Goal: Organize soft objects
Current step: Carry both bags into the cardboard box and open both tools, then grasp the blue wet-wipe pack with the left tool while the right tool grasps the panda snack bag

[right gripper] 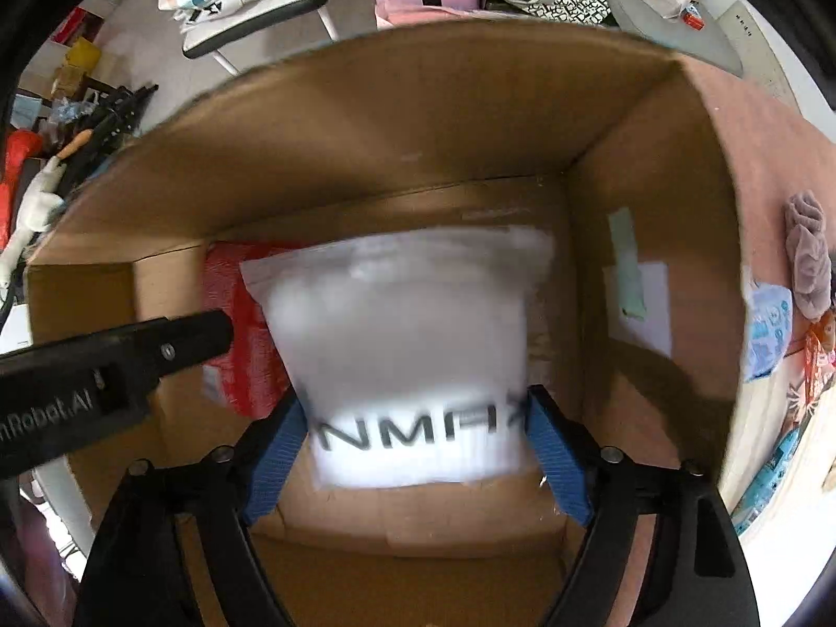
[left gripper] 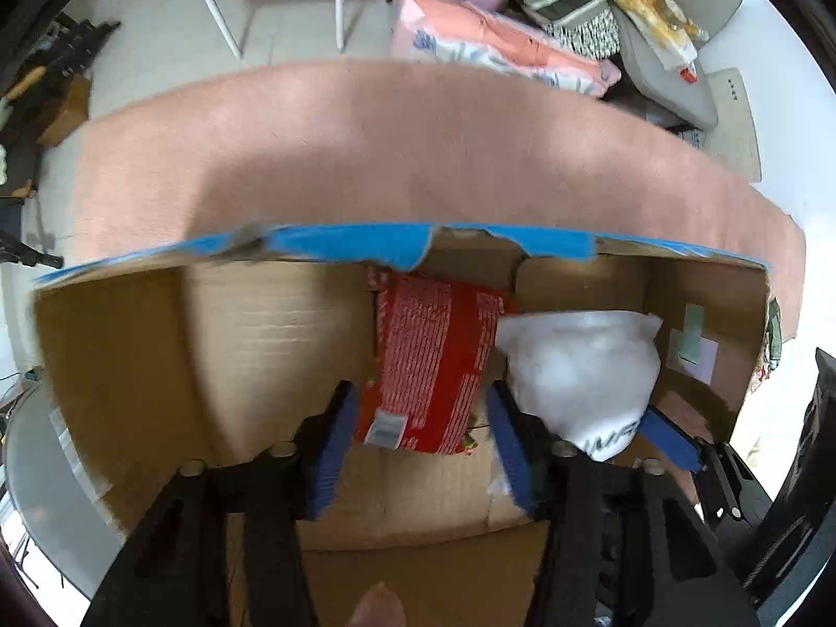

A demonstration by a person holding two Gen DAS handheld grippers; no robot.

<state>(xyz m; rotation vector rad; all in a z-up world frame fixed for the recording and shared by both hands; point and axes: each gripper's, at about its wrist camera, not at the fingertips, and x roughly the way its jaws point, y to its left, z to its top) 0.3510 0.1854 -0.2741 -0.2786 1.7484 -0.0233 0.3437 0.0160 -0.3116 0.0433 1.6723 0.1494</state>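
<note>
Both grippers reach down into an open cardboard box (left gripper: 271, 345) that stands on a pink cloth-covered surface (left gripper: 366, 151).

In the left wrist view, the left gripper (left gripper: 423, 439) has its blue-padded fingers (left gripper: 334, 449) set on either side of a red packet (left gripper: 433, 360) printed with white text. The packet sits inside the box near the middle, leaning against the far wall toward 12 o'clock. The pads look close against its lower edges, so the claw appears to be pinching the packet, though motion blur makes the contact hard to confirm. At about 3 o'clock from the red packet, touching its edge, lies a white plastic bag (left gripper: 580, 366). A blue pad of the right gripper (left gripper: 642, 426) shows at the bag's lower right.

In the right wrist view, the right gripper (right gripper: 418, 433) pinches the white plastic bag (right gripper: 402, 334) between its two blue pads (right gripper: 279, 449), gripping the lower end, where dark letters are printed. The bag hangs in the middle of the box (right gripper: 616, 198), well below the rim. Behind it, toward 9 o'clock, the red packet (right gripper: 235, 324) is partly hidden. The black body of the left gripper (right gripper: 219, 334) enters from 9 o'clock and overlaps the red packet.

Outside the box, at 3 o'clock in the right wrist view, a crumpled mauve cloth (right gripper: 810, 251) and a blue patterned pack (right gripper: 768, 324) lie on the pink surface.
</note>
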